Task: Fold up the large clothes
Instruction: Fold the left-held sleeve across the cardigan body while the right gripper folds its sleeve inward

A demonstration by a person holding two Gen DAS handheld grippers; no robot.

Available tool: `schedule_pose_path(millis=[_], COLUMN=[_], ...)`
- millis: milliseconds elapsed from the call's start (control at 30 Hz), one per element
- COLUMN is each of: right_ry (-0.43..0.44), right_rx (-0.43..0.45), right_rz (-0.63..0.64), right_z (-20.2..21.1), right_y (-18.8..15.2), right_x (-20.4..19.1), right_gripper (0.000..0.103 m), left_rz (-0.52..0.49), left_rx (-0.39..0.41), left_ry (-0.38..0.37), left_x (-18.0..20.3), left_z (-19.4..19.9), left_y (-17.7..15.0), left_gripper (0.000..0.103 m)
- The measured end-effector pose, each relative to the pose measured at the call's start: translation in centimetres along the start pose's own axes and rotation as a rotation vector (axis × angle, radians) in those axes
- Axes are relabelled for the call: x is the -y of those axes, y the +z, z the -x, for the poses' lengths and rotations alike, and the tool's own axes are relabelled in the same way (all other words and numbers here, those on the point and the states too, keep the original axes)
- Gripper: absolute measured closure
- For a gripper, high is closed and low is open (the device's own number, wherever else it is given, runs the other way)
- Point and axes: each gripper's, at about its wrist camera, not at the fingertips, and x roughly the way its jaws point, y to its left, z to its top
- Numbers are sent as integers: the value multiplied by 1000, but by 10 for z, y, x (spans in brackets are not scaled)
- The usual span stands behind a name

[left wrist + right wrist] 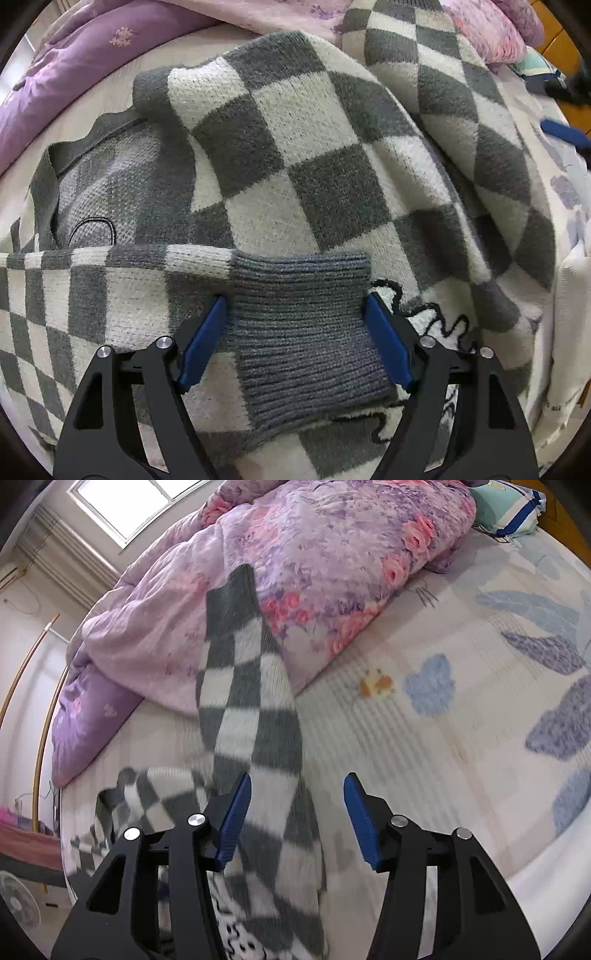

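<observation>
A grey and white checkered knit sweater (295, 155) lies spread on the bed. One sleeve is folded across the body, its grey ribbed cuff (303, 332) lying between my left fingers. My left gripper (295, 325) is open, jaws wide on either side of the cuff, not pinching it. In the right wrist view the other sleeve (255, 709) stretches away over the sheet toward the quilt, blurred. My right gripper (297, 805) is open and empty above that sleeve. A blue finger of the right gripper (565, 131) shows at the left view's right edge.
A bunched purple floral quilt (295, 572) lies along the far side of the bed. The patterned sheet (480, 701) spreads to the right. A pillow (509, 506) sits at the far corner. A fan (18, 901) stands on the floor at the left.
</observation>
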Motion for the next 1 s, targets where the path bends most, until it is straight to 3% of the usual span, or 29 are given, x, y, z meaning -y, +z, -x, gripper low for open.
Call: schedule_pose_path(millis=[167, 367, 433, 500, 733, 800, 1000], right_ry=[5, 81, 124, 125, 148, 153, 155], right_rx=[3, -32, -33, -22, 139, 177, 245], right_rz=[-2, -78, -92, -94, -69, -54, 123], right_z=[-21, -53, -55, -52, 9, 28, 75], right_y=[24, 36, 34, 31, 19, 15, -13], right_x=[-6, 0, 2, 3, 4, 0, -53], right_gripper=[47, 47, 80, 91, 92, 92, 92], left_rz=[-24, -30, -35, -36, -47, -38, 148], left_rx=[15, 23, 25, 23, -8, -9, -2], left_ry=[27, 24, 20, 14, -7, -27, -249], left_x=[6, 11, 11, 6, 0, -4, -55], left_z=[-6, -8, -8, -6, -6, -4, 26], left_y=[0, -1, -1, -1, 6, 9, 14], left_gripper=[25, 25, 25, 25, 24, 23, 22])
